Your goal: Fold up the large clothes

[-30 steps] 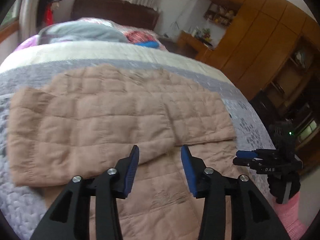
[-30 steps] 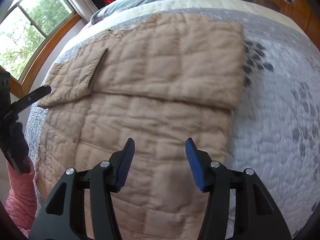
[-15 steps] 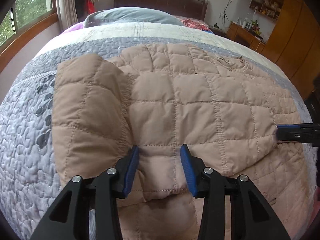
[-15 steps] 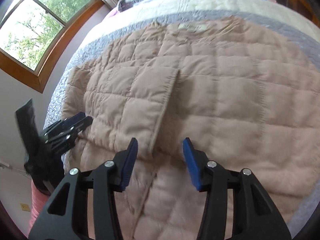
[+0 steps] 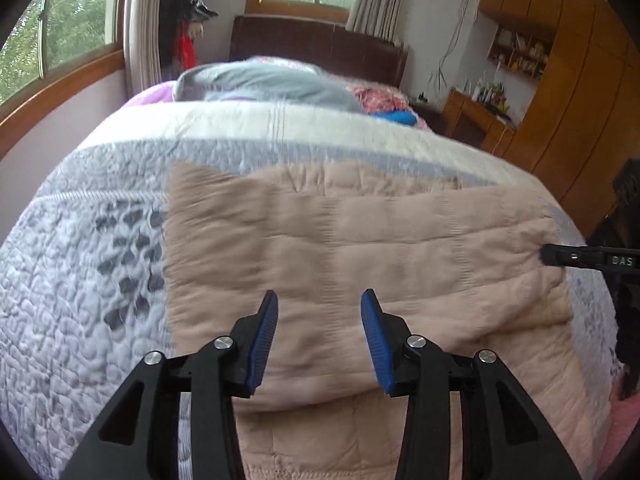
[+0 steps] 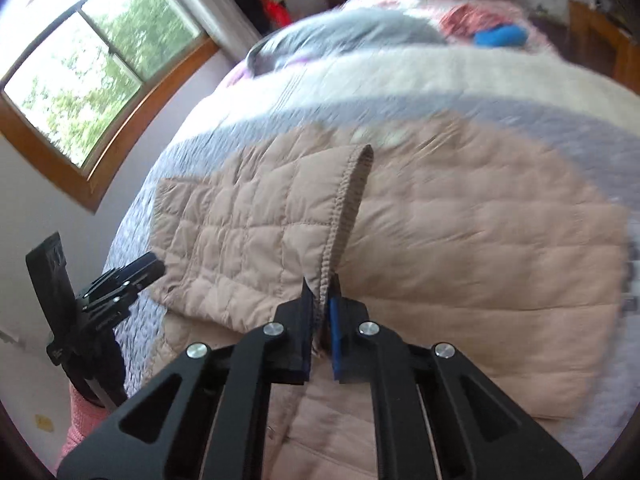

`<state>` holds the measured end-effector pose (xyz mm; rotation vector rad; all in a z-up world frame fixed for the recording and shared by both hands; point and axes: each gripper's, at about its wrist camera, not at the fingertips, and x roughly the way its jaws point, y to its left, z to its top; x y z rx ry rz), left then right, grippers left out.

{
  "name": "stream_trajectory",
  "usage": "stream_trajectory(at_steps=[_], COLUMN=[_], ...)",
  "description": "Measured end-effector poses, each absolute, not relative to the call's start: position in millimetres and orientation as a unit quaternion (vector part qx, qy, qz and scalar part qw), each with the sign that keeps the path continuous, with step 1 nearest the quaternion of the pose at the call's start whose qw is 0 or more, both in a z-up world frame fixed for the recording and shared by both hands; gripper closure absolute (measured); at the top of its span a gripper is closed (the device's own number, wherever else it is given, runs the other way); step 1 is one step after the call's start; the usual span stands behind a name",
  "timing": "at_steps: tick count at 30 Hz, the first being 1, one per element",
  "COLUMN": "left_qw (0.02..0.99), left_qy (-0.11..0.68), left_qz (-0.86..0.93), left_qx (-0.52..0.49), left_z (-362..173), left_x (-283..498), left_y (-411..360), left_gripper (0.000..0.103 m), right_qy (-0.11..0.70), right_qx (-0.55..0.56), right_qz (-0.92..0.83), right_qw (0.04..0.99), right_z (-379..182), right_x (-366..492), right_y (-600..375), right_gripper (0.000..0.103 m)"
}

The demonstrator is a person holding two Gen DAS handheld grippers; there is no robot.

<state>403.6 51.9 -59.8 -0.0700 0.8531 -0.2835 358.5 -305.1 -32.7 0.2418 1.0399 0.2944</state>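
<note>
Quilted jacket (image 5: 360, 248) lies flat on bed (image 5: 80, 320), centre of view. Soft, light, puffy; slips little. Grip at stitched edges.

R gripper (image 6: 320, 312): jaws just closed, clamped on sleeve cuff (image 6: 344, 200) hem.

L gripper (image 5: 318, 336): jaws apart, empty, over jacket.

Far jacket edge at 12 o'clock blurred; hem cut off at 6.

Your jacket (image 5: 360, 248) lay spread on the quilt (image 5: 80, 320), pillow (image 5: 268, 84) behind it, headboard (image 5: 316, 48) beyond, wardrobe (image 5: 568, 92) to the right.

Bed (image 5: 80, 280) with grey quilted cover, beige padded jacket (image 5: 360, 248) on it
</note>
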Motion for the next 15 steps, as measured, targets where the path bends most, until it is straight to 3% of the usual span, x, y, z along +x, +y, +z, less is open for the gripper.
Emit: stream_trajectory(at_steps=[6, 15], left_qw=[0.894, 0.877], left_qy=[0.427, 0.466], left_qz=[-0.133, -0.114], left_qx=[-0.011, 0.032], left_z=[-72.0, -123.4], left_x=[424.7, 445.5], left_y=[28.9, 3.3], left_gripper=[0.06, 0.06], right_qy=[0.482, 0.543], right_qx=[0.129, 0.165], right_qz=[0.071, 0.03], right_qw=[0.864, 0.823], right_z=[-26.8, -113.6], right_x=[354.7, 371.9], right_y=[-363.1, -393.9], right_gripper=[0.097, 0.096])
